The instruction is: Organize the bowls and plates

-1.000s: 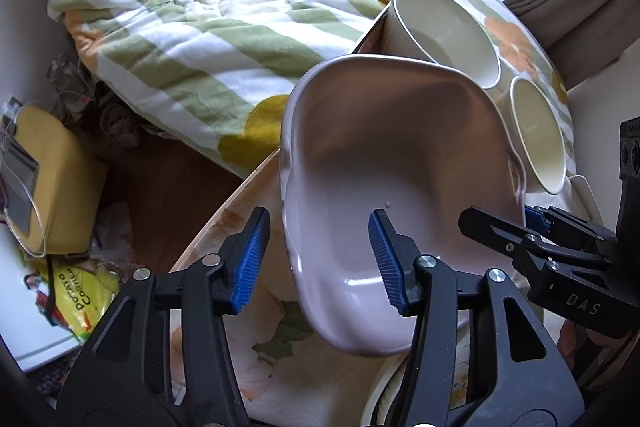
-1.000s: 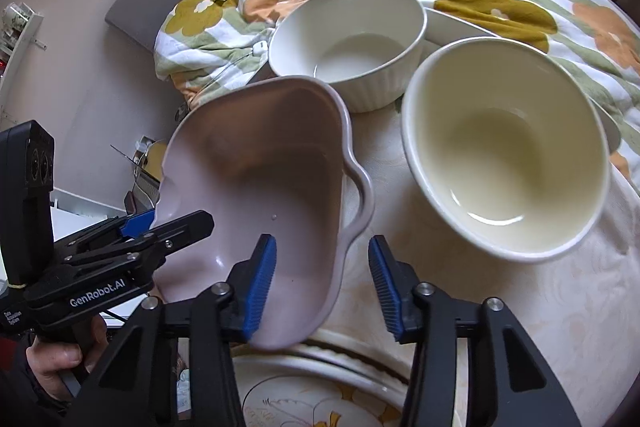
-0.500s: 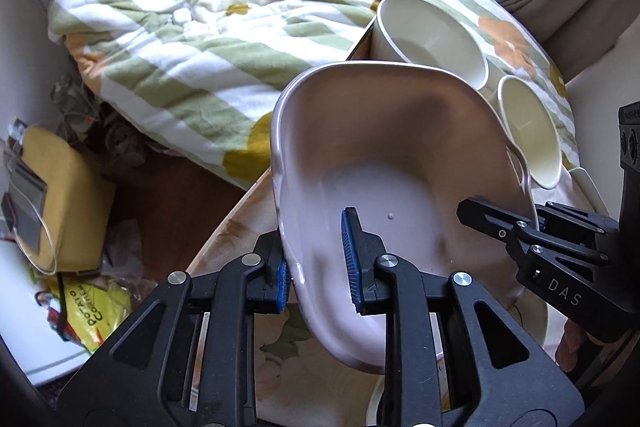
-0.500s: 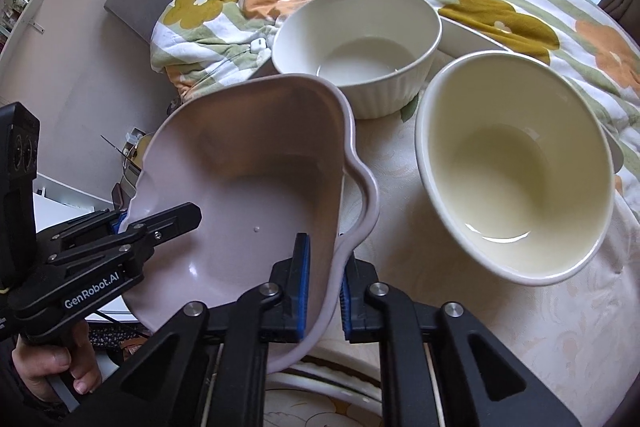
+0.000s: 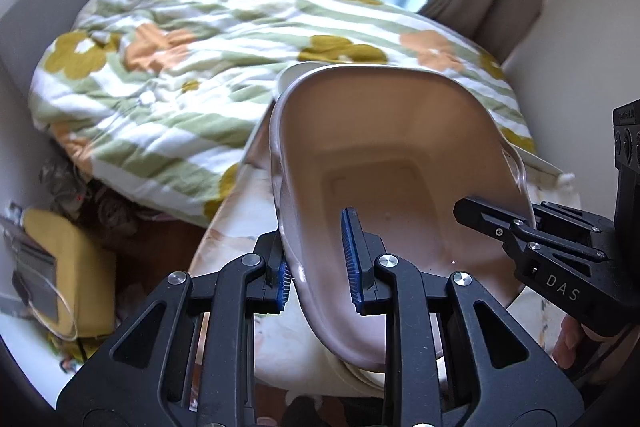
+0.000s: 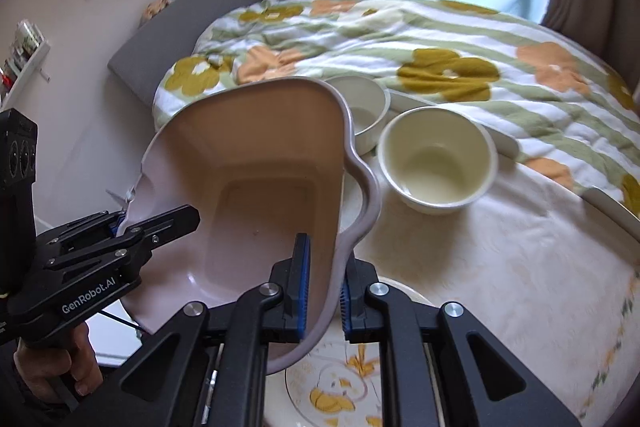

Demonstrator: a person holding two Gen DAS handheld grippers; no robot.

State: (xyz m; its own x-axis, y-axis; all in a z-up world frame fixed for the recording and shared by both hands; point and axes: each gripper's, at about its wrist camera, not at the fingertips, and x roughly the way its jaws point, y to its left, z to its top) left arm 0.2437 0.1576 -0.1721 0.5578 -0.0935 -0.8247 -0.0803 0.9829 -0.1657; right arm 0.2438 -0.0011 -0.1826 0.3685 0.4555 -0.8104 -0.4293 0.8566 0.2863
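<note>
from the left wrist, the left gripper is clenched on the near wall of a pinkish-beige baking dish, one blue pad outside the rim and one inside, and the dish hangs tilted above the table with its open side turned toward the camera. the right gripper comes in from the right edge of this view and bites the opposite rim, a hand just showing below it. a floral quilt fills the space behind, and a pale rim peeks out behind the dish's far edge, too hidden to name. from the right wrist, the right gripper is likewise clamped on the dish beside its wavy handle, with the left gripper pinching the far side, so the dish is carried between both tools. below it sits a patterned plate near the table's front edge; further back stand a cream bowl and, just beyond it, a white ribbed bowl, partly hidden by the dish's rim. judged from this, the sorting is at an early to middle stage: the dish is in the air with no resting place reached, the two bowls stand side by side and unstacked, and the plate lies alone. what remains is likely setting the dish down somewhere sensible and nesting or grouping the bowls and plate.
</note>
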